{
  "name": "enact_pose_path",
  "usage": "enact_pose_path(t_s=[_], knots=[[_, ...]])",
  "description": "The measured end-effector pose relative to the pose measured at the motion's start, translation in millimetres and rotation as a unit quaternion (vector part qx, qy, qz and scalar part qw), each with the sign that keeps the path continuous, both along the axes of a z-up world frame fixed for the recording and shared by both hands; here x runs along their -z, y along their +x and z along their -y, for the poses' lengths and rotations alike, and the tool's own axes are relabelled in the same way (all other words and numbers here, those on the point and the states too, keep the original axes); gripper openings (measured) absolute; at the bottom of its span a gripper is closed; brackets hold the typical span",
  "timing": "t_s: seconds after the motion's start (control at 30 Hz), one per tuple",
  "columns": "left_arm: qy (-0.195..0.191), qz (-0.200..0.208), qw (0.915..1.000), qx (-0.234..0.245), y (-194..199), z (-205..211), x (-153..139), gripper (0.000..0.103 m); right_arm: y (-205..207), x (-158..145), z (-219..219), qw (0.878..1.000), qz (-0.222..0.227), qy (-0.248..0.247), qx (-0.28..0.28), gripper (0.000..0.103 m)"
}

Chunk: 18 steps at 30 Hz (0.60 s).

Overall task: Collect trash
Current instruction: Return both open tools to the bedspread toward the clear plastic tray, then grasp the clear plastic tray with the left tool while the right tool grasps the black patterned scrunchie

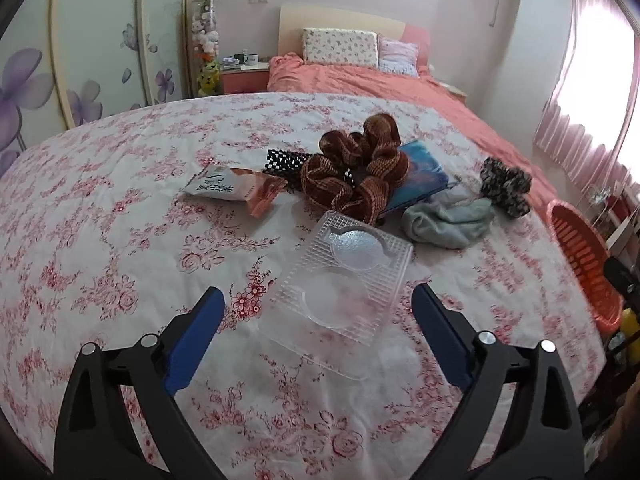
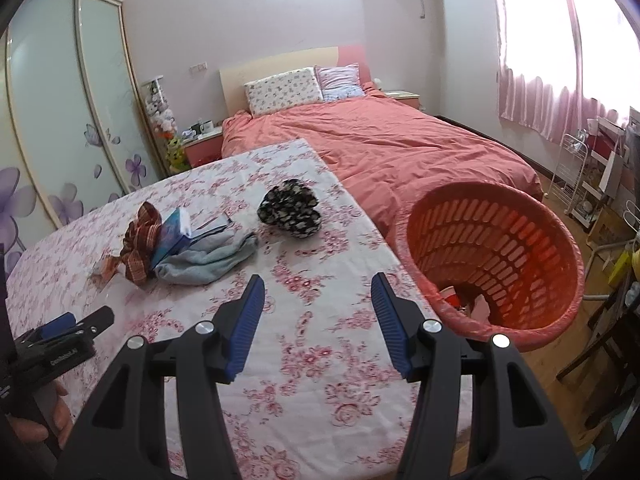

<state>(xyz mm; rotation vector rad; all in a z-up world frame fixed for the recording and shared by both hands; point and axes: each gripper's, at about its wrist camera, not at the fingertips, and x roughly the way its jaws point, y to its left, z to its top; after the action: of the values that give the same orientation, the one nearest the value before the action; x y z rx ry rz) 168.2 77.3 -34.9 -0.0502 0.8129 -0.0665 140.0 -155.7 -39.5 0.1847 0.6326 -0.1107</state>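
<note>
A clear plastic blister tray (image 1: 343, 280) lies flat on the floral tablecloth (image 1: 100, 240), its near part between the wide-apart blue fingers of my left gripper (image 1: 318, 302), which is open and not pressing on it. A torn snack wrapper (image 1: 236, 189) lies further back to the left. My right gripper (image 2: 318, 290) is open and empty above the cloth, just left of the orange slatted basket (image 2: 500, 248), which holds some scraps at its bottom. In the right wrist view the left gripper (image 2: 72, 320) shows at the left edge.
Behind the tray sit a brown scrunchie (image 1: 356, 168), a blue book (image 1: 420, 176), a grey-blue cloth (image 1: 448, 220), a dotted black band (image 1: 286, 162) and a black patterned scrunchie (image 1: 506, 186). A pink bed (image 2: 400, 148) lies beyond the table. Wire rack and chair stand right.
</note>
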Motion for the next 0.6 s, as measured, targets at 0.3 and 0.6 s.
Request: enact_pose_path(t_s=[0.3,0.6], knots=[[0.0,-0.034,0.9993,0.013,11.7,1.4,16.3,0.08,8.4,5.7,-12.0,1.0,-0.011,-0.009,-0.012,0.055],[-0.014,-0.001,0.9999,-0.005,-2.1,-14.8,4.3,0.072,25.2,12.1,-23.7,0.999,-0.021,-0.011,-0.024,0.056]])
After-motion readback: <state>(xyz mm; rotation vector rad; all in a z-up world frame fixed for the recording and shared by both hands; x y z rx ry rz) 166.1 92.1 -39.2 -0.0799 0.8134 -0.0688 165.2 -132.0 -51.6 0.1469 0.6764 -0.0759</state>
